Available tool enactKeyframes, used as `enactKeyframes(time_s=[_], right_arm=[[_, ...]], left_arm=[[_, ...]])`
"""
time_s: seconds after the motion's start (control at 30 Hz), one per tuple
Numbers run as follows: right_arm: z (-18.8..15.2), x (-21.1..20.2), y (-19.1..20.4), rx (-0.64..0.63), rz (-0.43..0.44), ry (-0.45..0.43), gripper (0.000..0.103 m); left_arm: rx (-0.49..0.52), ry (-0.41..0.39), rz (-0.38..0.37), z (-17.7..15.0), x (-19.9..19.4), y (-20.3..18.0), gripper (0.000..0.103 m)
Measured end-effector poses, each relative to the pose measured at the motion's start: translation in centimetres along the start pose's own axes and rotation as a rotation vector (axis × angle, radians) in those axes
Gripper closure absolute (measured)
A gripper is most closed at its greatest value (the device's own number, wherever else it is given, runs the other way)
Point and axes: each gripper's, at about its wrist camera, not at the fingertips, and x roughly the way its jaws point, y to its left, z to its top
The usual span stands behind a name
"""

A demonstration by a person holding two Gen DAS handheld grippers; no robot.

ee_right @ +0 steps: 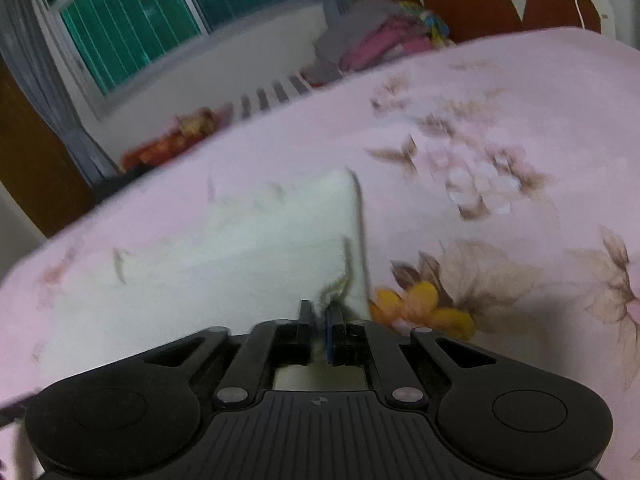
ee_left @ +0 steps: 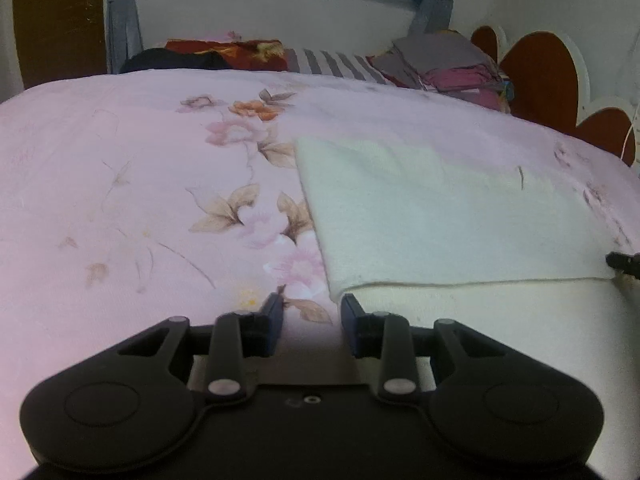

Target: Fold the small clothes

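Your right gripper (ee_right: pixel 319 312) pinches a corner of the cream cloth (ee_left: pixel 440 216), which lies flat on the bed (ee_left: pixel 120 160), long axis running sideways, while your left gripper (ee_left: pixel 311 308) sits open at its left corner.

The right wrist view is smeared, so the flowers on the bed (ee_right: pixel 500 120) look fuzzy and the clothes pile (ee_right: pixel 384 40) by the headboard is just blobs of color. The cloth (ee_right: pixel 224 256) runs under the right gripper (ee_right: pixel 320 312), so its near edge is hidden. In the left wrist view the cloth (ee_left: pixel 460 216) is cut off at the right edge, where only a black tip of the right gripper (ee_left: pixel 624 262) pokes in. The dark heap (ee_left: pixel 172 60) far back is too small to tell.
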Motion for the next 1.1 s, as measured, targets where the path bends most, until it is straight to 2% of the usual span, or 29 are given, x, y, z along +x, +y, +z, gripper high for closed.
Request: enactKeyframes(time_s=[0.07, 0.13, 0.2, 0.3, 0.33, 0.4, 0.47, 0.5, 0.6, 0.73, 0.8, 0.83, 0.93, 0.97, 1.03, 1.1], right_arm=[[-0.2, -1.1, -0.1, 0.015, -0.028, -0.045, 0.097], [-0.3, -3.2, 1.0, -0.038, -0.083, -0.144, 0.06], [-0.3, -3.8, 2.2, -0.091, -0.047, -0.172, 0.06], [-0.4, -1.9, 4.3, -0.156, -0.018, -0.109, 0.06], [-0.6, -1.1, 4.7, -0.174, -0.022, -0.088, 0.065], [-1.1, 0.9, 4.3, -0.189, -0.079, -0.006, 0.07], [-0.8, 0.7, 3.7, -0.179, -0.058, -0.001, 0.07], [-0.6, 0.4, 3.7, -0.194, -0.057, 0.008, 0.07], [0.4, -0.2, 3.6, -0.189, -0.036, -0.062, 0.07], [2.1, 2.5, 4.3, -0.209, -0.026, -0.023, 0.07], [2.4, 4.0, 4.0, -0.23, -0.061, -0.012, 0.07], [2.6, 4.2, 3.7, -0.229, -0.075, -0.02, 0.07], [3.0, 4.3, 2.8, -0.22, -0.119, -0.029, 0.07], [2.9, 4.0, 2.6, -0.213, -0.113, -0.03, 0.07], [3.0, 3.2, 3.2, -0.214, -0.119, -0.065, 0.07], [3.0, 3.1, 4.9, -0.216, -0.049, -0.082, 0.07]], left_arm=[[0.025, -0.1, 0.004, 0.3, -2.1, -0.3, 0.06], [0.049, -0.134, -0.03, 1.0, -2.5, -1.6, 0.055], [0.077, -0.109, -0.088, 1.5, -1.0, -3.5, 0.049], [0.096, -0.033, -0.093, 1.2, 2.6, -5.2, 0.049], [0.079, -0.011, -0.093, 0.8, 3.5, -4.9, 0.049], [0.061, -0.031, -0.122, 0.7, 3.5, -4.4, 0.047], [0.035, -0.019, -0.148, 1.2, 3.2, -3.8, 0.047], [0.012, -0.028, -0.152, 1.6, 3.2, -3.4, 0.047], [-0.008, -0.048, -0.147, 4.0, 4.6, -2.8, 0.047], [0.003, -0.041, -0.146, 7.9, 8.5, -2.2, 0.047], [-0.021, -0.006, -0.144, 9.0, 10.7, -1.1, 0.048], [-0.032, -0.019, -0.159, 9.2, 11.2, -0.3, 0.048], [-0.061, -0.037, -0.166, 9.2, 10.2, 0.4, 0.051], [-0.063, -0.065, -0.158, 8.9, 9.3, 0.1, 0.05], [-0.038, -0.098, -0.188, 8.4, 8.1, -1.5, 0.048], [0.014, -0.098, -0.204, 8.1, 7.8, -4.1, 0.046]])
